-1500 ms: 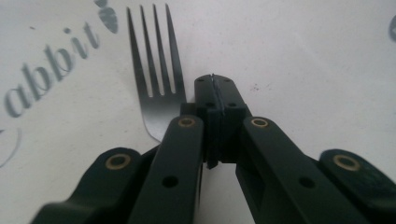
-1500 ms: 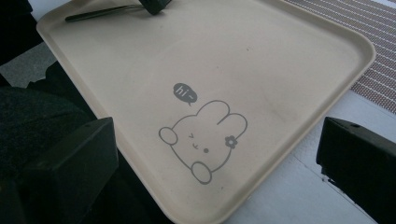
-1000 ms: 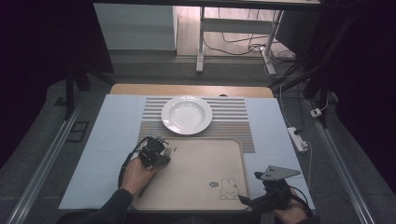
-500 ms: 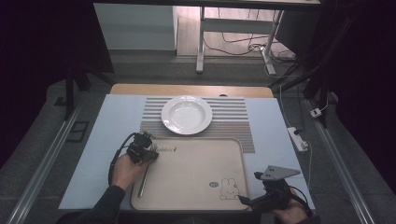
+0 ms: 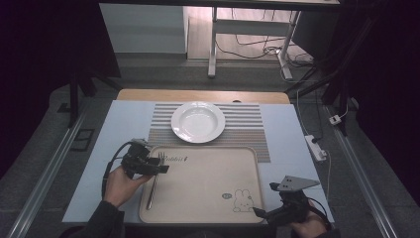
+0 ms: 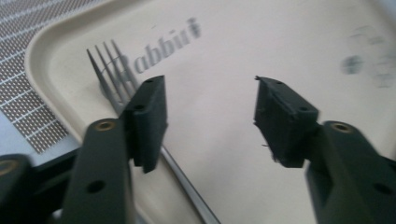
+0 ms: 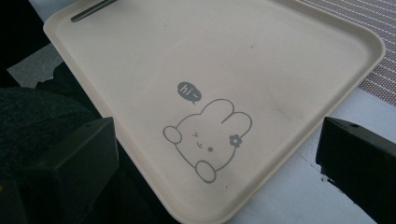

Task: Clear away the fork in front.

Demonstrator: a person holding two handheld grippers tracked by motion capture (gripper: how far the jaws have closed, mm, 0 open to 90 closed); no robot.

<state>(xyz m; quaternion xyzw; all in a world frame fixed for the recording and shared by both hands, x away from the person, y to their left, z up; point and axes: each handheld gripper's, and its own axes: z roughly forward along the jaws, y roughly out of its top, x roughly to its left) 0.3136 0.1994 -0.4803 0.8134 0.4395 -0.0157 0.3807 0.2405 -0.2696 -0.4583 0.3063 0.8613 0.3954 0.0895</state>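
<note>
**Now the fork lies free on the tray, and the left claw could still knock it**

Nearest the person's edge of the counter [image 5: 89, 148], the right claw [image 5: 261, 213] rests by the tray's [image 5: 208, 218] near right corner. Its jaws stand wide apart with nothing between them, the rabbit drawing [image 7: 205, 140] showing in the gap. A lift begun from that corner alone would probably tip the tray and send the fork sliding.

Farther in, along the tray's left edge, lies the fork [image 5: 153, 181], handle toward the person and tines [image 6: 105, 65] toward the far edge beside the printed word. The left claw [image 5: 161, 168] hovers just over it, released: its jaws have just been opening, and none of the fork sits between them. One black pad [image 6: 149, 116] hangs right above the fork's neck, so a careless sideways pull could drag the fork askew or over the tray's low rim. Beyond the tray, the white plate [image 5: 198, 121] sits on the striped mat [image 5: 247, 129], well apart from both claws.

A second ago the left claw was clenched farther in over the tray, and no fork lay on it; since then it has drawn back toward the left edge, leaving the fork behind. The right claw has kept its place.
</note>
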